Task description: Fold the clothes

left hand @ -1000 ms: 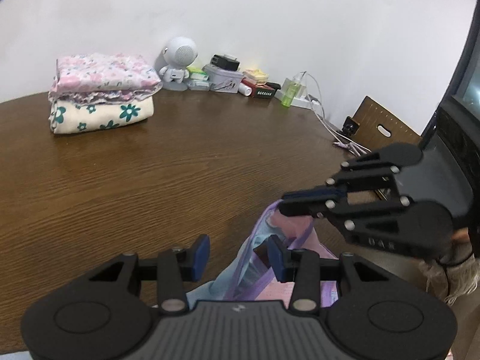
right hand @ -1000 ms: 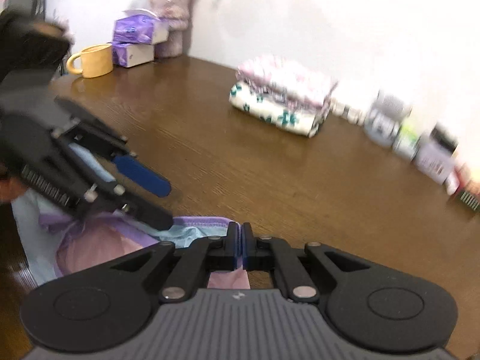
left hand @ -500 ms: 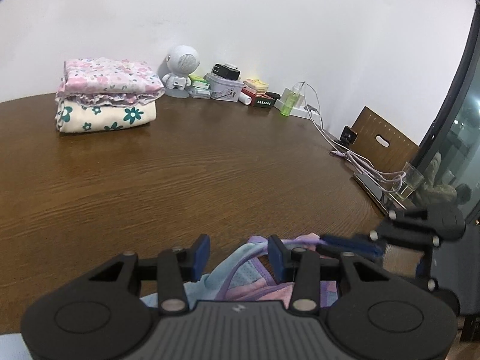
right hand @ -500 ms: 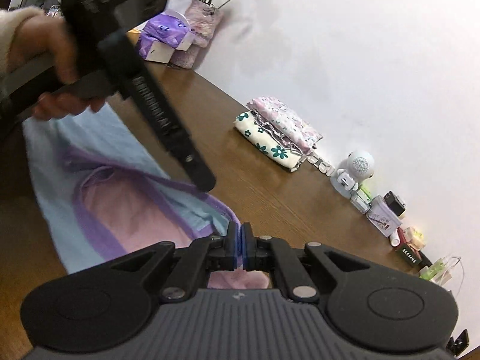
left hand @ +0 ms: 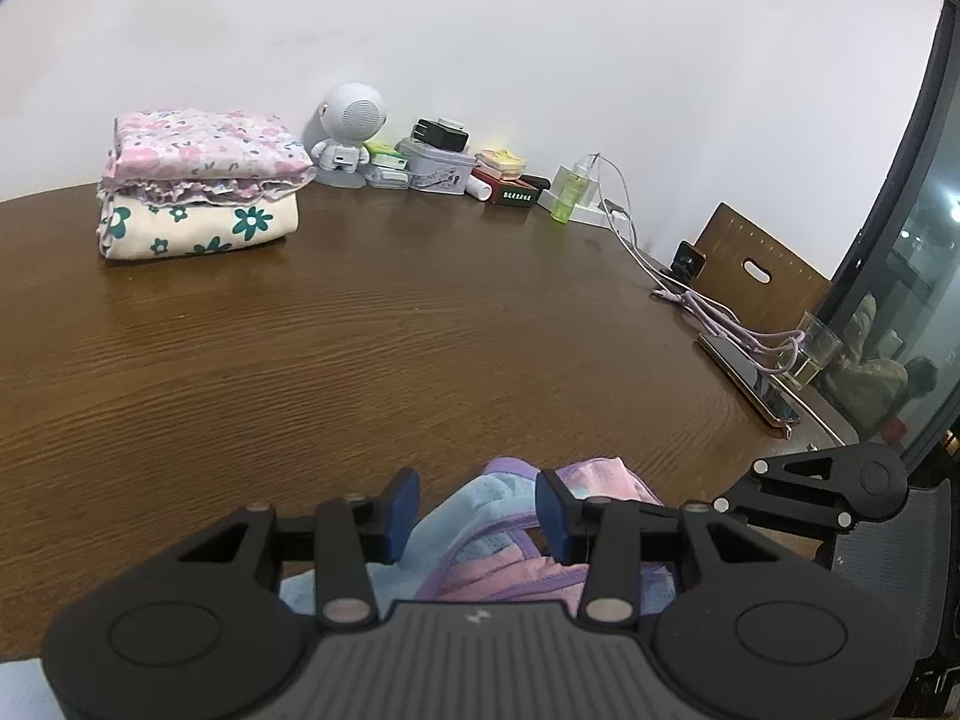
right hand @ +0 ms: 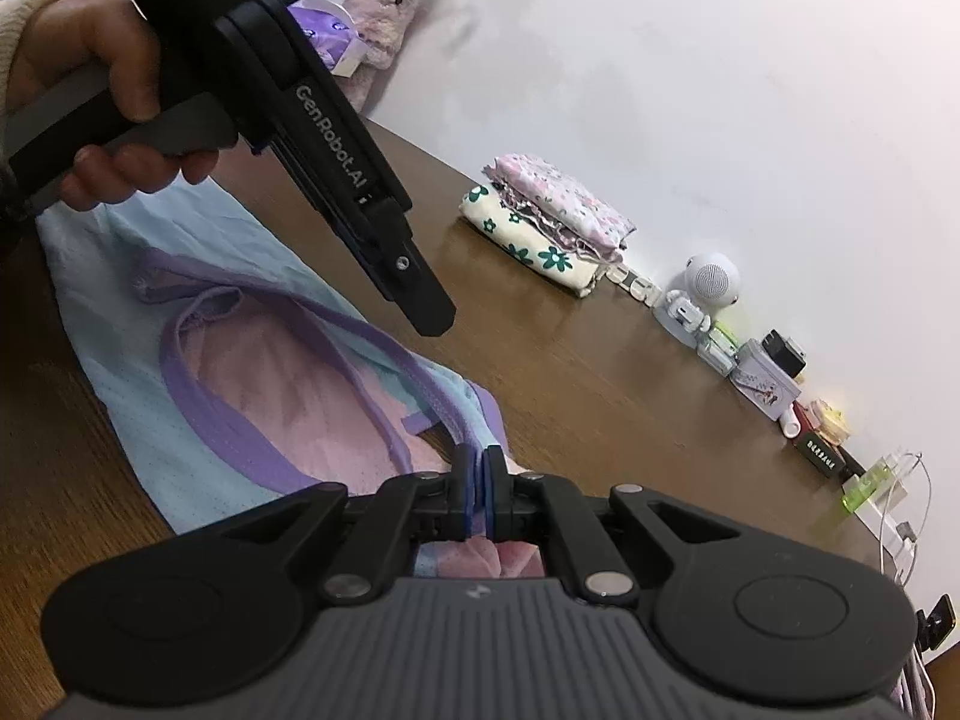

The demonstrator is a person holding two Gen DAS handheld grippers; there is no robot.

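Observation:
A light blue and pink garment with purple trim (right hand: 240,360) lies spread on the brown wooden table (right hand: 600,372). My right gripper (right hand: 478,480) is shut on the garment's purple-trimmed edge nearest to me. My left gripper (left hand: 477,510) is open, hovering with its blue pads on either side of a bunched part of the garment (left hand: 480,540) without pinching it. In the right wrist view a hand holds the left gripper (right hand: 426,312) above the garment's far side. The right gripper (left hand: 828,492) shows at the lower right of the left wrist view.
A stack of folded floral clothes (left hand: 198,192) sits at the back of the table. A white robot figure (left hand: 351,126), small boxes, a green bottle (left hand: 567,195) and cables (left hand: 708,306) line the wall. A phone (left hand: 750,384) and a glass lie near the right edge.
My right gripper has pulled away to the right with the garment's edge, and the garment now lies spread out. The left gripper stays open over it.

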